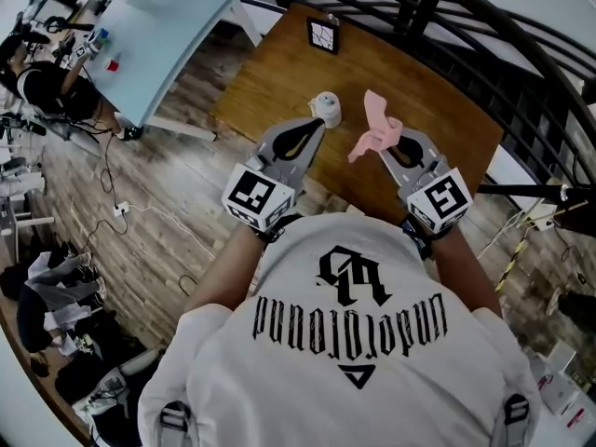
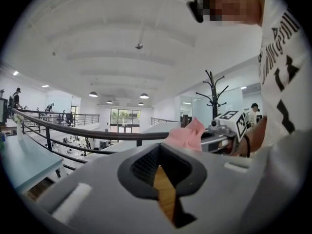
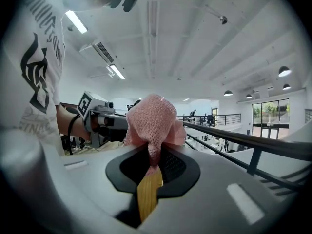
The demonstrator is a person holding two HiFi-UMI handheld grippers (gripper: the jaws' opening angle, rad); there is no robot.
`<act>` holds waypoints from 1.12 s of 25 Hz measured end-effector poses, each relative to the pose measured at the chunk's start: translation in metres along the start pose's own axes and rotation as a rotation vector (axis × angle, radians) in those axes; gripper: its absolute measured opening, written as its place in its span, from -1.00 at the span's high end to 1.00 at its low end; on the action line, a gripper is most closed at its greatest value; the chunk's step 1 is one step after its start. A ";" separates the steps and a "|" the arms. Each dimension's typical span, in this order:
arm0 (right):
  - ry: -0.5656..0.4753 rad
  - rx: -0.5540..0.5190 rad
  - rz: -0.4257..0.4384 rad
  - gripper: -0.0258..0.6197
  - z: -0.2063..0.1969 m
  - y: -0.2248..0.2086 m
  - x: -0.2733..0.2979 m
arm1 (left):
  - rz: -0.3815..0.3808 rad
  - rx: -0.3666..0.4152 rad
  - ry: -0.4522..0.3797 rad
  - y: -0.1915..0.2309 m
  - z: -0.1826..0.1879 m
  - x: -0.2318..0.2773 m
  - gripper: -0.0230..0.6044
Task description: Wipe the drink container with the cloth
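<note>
A small white drink container [image 1: 325, 109] stands on the brown wooden table [image 1: 279, 73]. My left gripper [image 1: 318, 124] hovers just short of it, shut, with nothing between its jaws [image 2: 161, 165]. The container does not show in either gripper view. To the right, my right gripper [image 1: 387, 143] is shut on a pink knitted cloth [image 1: 376, 125], which bunches up above its jaws [image 3: 151, 118]. The cloth [image 2: 187, 133] also shows in the left gripper view, with the right gripper behind it. Both grippers are held above the table, side by side.
A framed black-and-white marker card [image 1: 323, 33] stands at the table's far edge. A dark metal railing [image 1: 438, 26] runs behind and to the right of the table. A pale blue table [image 1: 158, 26] stands to the far left. Cables lie on the wooden floor [image 1: 121, 208].
</note>
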State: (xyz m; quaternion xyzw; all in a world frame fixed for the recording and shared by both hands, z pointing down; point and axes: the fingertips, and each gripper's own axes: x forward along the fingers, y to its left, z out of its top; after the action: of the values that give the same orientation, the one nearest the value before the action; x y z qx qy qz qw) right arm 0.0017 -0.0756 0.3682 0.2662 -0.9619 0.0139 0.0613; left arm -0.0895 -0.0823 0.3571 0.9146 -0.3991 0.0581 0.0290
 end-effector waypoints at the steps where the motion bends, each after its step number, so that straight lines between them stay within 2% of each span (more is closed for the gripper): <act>1: -0.004 -0.001 -0.009 0.82 0.003 0.003 0.002 | -0.008 0.002 -0.002 0.000 0.002 -0.003 0.77; 8: -0.011 0.027 -0.085 0.82 0.014 0.032 0.012 | -0.079 0.009 0.012 0.002 0.004 -0.043 0.77; 12: -0.025 0.034 -0.127 0.82 0.021 0.079 0.024 | -0.106 0.017 -0.001 0.007 0.002 -0.100 0.77; 16: -0.022 0.044 -0.162 0.82 0.021 0.127 0.035 | -0.133 -0.009 0.012 0.013 -0.013 -0.147 0.77; 21: -0.020 0.057 -0.206 0.82 0.009 0.174 0.045 | -0.184 -0.016 0.017 0.015 -0.031 -0.185 0.77; 28: -0.018 0.044 -0.271 0.82 0.012 0.228 0.025 | -0.232 -0.007 -0.017 -0.007 -0.031 -0.226 0.77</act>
State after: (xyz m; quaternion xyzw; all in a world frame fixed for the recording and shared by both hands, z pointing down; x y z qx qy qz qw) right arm -0.1384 0.1067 0.3612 0.3952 -0.9170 0.0241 0.0482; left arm -0.2394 0.0897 0.3585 0.9551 -0.2908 0.0452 0.0356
